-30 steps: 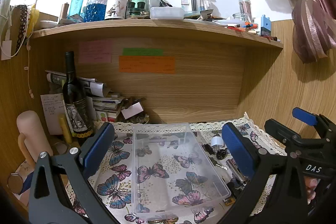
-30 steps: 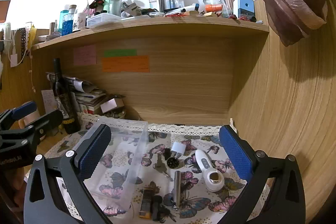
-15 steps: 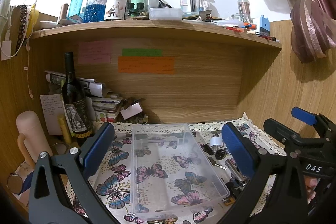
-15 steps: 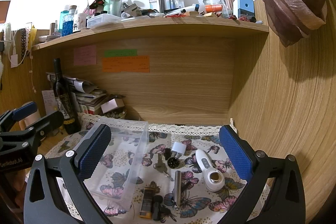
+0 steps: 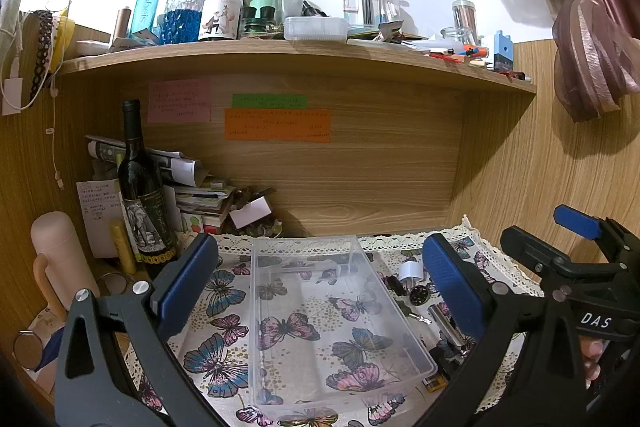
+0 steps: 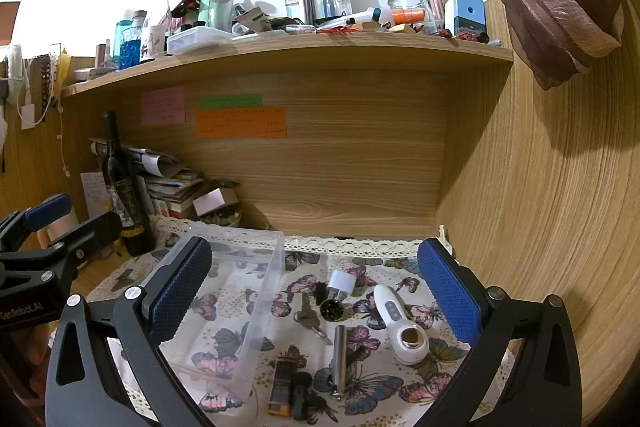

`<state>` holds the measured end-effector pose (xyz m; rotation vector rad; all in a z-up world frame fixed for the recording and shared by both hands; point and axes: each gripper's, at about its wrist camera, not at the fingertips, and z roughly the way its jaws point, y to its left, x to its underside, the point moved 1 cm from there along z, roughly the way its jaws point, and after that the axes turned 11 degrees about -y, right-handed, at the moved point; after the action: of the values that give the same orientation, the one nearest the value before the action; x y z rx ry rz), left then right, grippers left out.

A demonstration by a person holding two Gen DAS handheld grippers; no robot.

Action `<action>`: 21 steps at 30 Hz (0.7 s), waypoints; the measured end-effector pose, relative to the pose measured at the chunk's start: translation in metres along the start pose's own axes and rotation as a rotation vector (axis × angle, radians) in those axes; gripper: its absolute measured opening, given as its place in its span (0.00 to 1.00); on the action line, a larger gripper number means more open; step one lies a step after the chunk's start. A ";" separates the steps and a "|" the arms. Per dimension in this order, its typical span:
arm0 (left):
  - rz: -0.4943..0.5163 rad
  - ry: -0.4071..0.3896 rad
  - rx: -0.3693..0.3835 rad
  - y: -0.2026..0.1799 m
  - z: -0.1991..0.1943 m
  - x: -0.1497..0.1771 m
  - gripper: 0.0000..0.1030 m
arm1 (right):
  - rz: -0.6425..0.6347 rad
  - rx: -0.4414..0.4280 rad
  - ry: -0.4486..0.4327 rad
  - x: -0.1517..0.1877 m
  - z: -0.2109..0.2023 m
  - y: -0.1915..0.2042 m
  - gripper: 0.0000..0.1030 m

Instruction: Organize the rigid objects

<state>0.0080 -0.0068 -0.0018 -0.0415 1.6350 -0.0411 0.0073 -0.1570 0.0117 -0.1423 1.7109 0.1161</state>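
Observation:
A clear plastic box [image 5: 376, 323] lies empty on the butterfly cloth [image 5: 224, 311]; it also shows in the right wrist view [image 6: 256, 307]. My left gripper [image 5: 320, 283] is open above the box. My right gripper [image 6: 316, 291] is open above small items: a white handheld device [image 6: 400, 327], a white plug adapter [image 6: 342, 285], keys [image 6: 308, 319], a metal cylinder [image 6: 340, 351], a round black part [image 6: 331, 308], a lighter [image 6: 280, 379]. The adapter [image 5: 412, 271] and the round part [image 5: 420, 294] show right of the box in the left wrist view.
A wine bottle [image 5: 142, 187] and a pile of papers [image 5: 192, 187] stand at the back left. A pink flask [image 5: 60, 259] is at the far left. The wooden back panel [image 5: 360, 179] and side wall [image 6: 540, 207] enclose the desk. The shelf above [image 5: 280, 55] is crowded with bottles.
Both grippers have barely shifted; the left view has drifted slightly. Nothing was taken hold of or moved on the cloth.

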 end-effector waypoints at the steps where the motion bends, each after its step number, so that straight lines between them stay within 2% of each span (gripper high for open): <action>1: 0.000 0.001 0.003 0.000 0.000 0.000 1.00 | 0.000 -0.001 0.000 0.000 0.000 0.000 1.00; 21: 0.004 -0.010 0.019 -0.004 -0.003 -0.003 1.00 | 0.000 0.001 0.002 -0.001 -0.002 0.001 1.00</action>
<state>0.0053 -0.0102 0.0019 -0.0238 1.6250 -0.0538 0.0058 -0.1567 0.0134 -0.1419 1.7127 0.1148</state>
